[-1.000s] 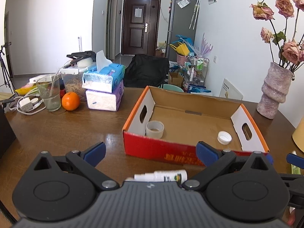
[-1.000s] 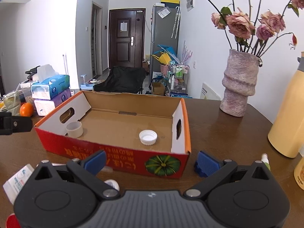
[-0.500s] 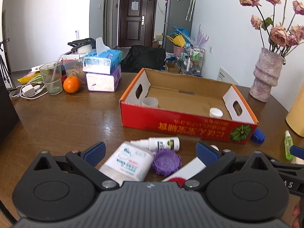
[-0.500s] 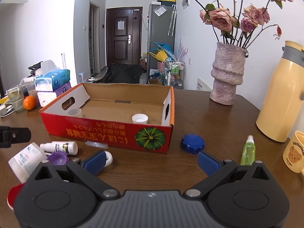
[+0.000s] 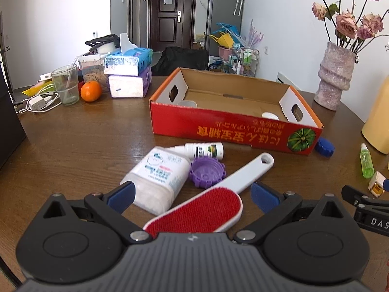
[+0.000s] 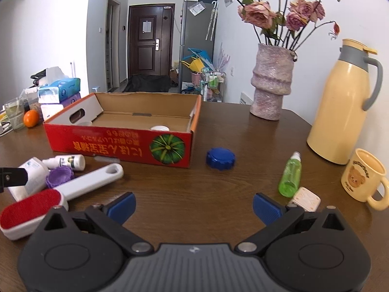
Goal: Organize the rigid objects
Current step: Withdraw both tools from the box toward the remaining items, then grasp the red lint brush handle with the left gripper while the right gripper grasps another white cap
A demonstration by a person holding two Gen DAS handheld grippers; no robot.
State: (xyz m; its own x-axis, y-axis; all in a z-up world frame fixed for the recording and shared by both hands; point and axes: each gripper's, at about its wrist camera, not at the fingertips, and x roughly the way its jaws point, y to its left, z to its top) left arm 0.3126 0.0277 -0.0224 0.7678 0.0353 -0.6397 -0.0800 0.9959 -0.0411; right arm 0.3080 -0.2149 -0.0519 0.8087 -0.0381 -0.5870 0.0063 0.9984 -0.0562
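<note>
On your wooden table (image 6: 218, 194): a pink textured vase (image 6: 271, 82) of dried roses (image 6: 257, 14), a cream thermos jug (image 6: 340, 104), and just beside it a bear-printed mug (image 6: 362, 175). To your far left, two stacked tissue packs (image 5: 128, 73), an orange (image 5: 90, 91) touching a drinking glass (image 5: 65, 84), and a white charger with cable (image 5: 39, 102). Behind: a dark door (image 5: 172, 12).

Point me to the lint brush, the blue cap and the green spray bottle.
lint brush (image 5: 201, 210): left wrist view, on its red bristle pad.
blue cap (image 6: 220, 158): right wrist view, middle of its top face.
green spray bottle (image 6: 289, 176): right wrist view, on the green body.
</note>
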